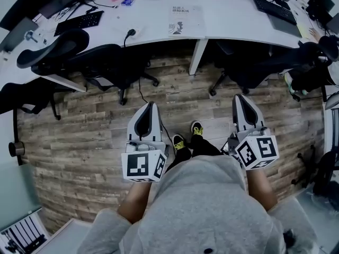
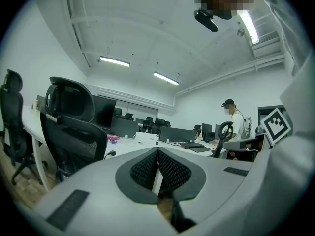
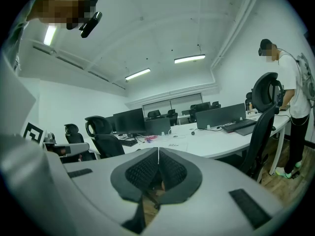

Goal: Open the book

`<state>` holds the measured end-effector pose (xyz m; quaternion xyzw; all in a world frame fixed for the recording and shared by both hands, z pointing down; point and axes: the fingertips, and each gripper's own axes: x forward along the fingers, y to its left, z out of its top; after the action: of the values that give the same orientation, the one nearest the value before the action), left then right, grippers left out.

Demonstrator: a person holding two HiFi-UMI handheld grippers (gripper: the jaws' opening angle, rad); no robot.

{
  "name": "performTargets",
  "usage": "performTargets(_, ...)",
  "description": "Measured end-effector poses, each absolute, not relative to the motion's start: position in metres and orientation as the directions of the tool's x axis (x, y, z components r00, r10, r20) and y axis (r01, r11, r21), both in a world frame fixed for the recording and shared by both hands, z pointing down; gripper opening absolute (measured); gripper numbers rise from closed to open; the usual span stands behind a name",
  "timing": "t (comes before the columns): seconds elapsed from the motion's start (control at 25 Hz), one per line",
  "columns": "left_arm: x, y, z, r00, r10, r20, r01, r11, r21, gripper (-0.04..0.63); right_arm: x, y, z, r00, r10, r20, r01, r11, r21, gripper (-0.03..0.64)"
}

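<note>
- Office room with a plank floor (image 1: 79, 147); a long white desk (image 1: 228, 17) carries keyboards and cables, with black chairs (image 1: 108, 62) drawn up to it.
- The book (image 1: 185, 20) lies flat and closed on the desk, near its front edge and well apart from both grippers.
- Left gripper (image 1: 150, 106): jaws together, nothing between them.
- Right gripper (image 1: 241, 97): jaws together, likewise empty.
- Both are carried level at the waist over the floor, judged an approach posture; opening not yet begun.
</note>
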<state>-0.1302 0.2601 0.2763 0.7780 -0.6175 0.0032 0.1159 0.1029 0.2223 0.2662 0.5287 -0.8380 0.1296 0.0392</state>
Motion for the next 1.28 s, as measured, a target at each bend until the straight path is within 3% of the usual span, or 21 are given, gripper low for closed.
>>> performTargets(1.0,-0.132,0.240,0.268,0.249,-0.962,0.114,-0.961,-0.230,0.157,0.011,0.111,0.189,0.263,-0.432,-0.890,0.146,-0.896,0.405,-0.179,0.028)
performTargets(1.28,-0.125,0.216,0.267,0.244,-0.963,0.112,-0.963,-0.227,0.145,0.011,0.123,0.158,0.240,-0.452,-0.883,0.129,-0.892,0.449,-0.050,0.028)
